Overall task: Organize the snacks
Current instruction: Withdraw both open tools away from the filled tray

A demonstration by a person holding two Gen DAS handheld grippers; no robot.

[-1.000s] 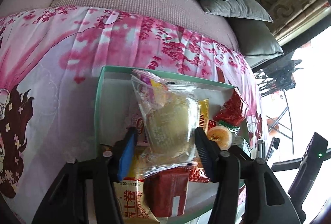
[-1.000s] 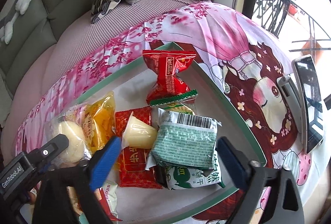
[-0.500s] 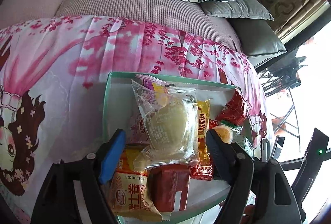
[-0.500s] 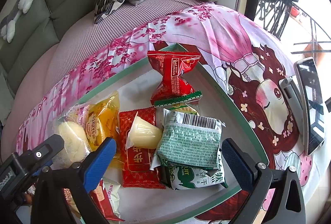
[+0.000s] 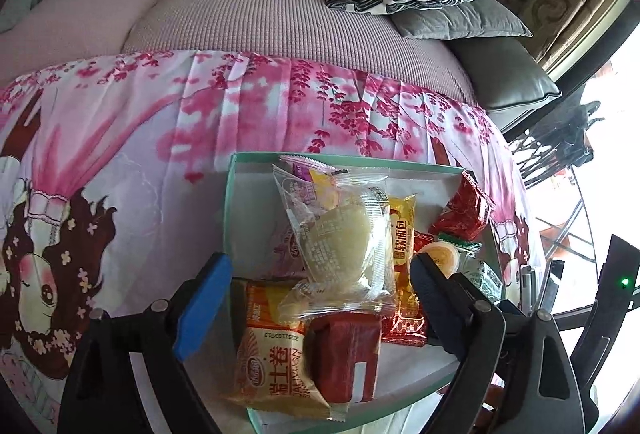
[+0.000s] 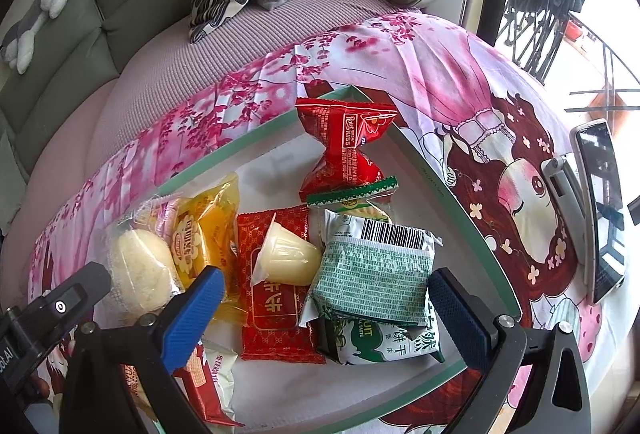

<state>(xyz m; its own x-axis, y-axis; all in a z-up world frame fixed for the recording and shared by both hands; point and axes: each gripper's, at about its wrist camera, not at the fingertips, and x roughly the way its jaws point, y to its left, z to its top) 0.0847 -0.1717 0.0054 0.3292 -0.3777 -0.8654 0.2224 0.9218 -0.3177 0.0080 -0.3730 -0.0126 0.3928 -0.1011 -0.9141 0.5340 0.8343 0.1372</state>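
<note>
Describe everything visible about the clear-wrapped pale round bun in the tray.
The bun is pale yellow and dome-shaped, sealed in a crinkly clear plastic wrapper with faint white print and crimped ends. It lies tilted on top of other snacks at the left side of the green-rimmed tray, overlapping a yellow bread packet and a purple-printed packet. It sits between the fingers of the left tool, whose jaws are opening and clear of it.

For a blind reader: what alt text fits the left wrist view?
The left gripper, its jaws opening, hangs over a clear-wrapped pale bun lying on other snack packets in a green-rimmed tray, which sits on a pink floral cloth.
</note>
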